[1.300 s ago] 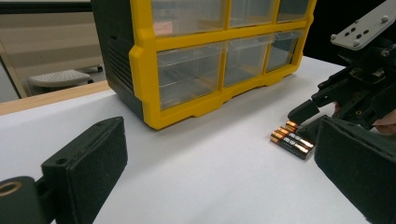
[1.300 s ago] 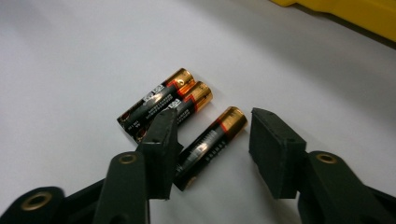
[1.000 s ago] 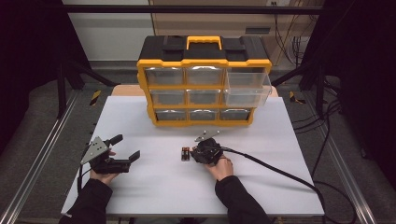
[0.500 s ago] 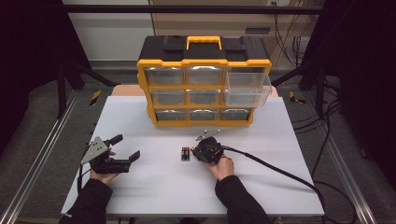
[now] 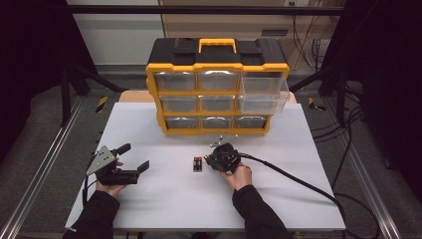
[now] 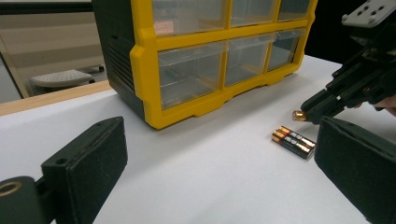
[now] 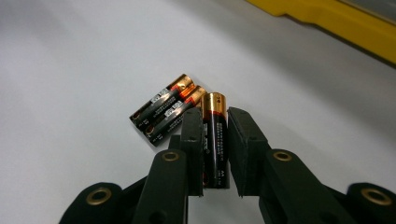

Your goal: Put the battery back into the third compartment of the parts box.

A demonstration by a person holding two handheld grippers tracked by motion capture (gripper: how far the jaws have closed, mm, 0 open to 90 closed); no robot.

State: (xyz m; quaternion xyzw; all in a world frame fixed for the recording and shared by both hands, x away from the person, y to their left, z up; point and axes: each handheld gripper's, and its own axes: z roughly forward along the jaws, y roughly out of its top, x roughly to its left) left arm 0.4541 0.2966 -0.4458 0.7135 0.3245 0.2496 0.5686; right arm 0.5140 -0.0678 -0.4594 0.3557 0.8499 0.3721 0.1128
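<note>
From the high view, the right tool (image 5: pixel 211 162) sits low on the white worktop (image 5: pixel 149 209), in front of the yellow drawer box (image 5: pixel 217 84), and two batteries (image 5: pixel 197 164) lie side by side just to its left. A second ago three batteries lay there together, and the jaws of the right tool were a bit wider; they have just been closing, and now one battery is between them. The left tool (image 5: pixel 133 158) rests far off on the left side of the worktop with its jaws spread and nothing in them. One clear drawer (image 5: pixel 263 92) on the right side of the box sticks out, pulled open. In the left gripper view, the left tool's two black jaws stand wide apart with only bare worktop between them; past them you can see the two batteries (image 6: pixel 293 141) lying flat, and the right tool (image 6: pixel 322 106) with the gold tip of the held battery (image 6: pixel 298 115) poking out, just above the worktop. In the right gripper view, the right tool (image 7: pixel 215 147) is pinching one battery (image 7: pixel 215 144) tight along its sides, with the gold end pointing away. The two batteries (image 7: pixel 166 109) left behind lie touching each other, right beside it. I think this means the pick is made, and the battery is ready to be lifted and carried, maybe to the open drawer.
</note>
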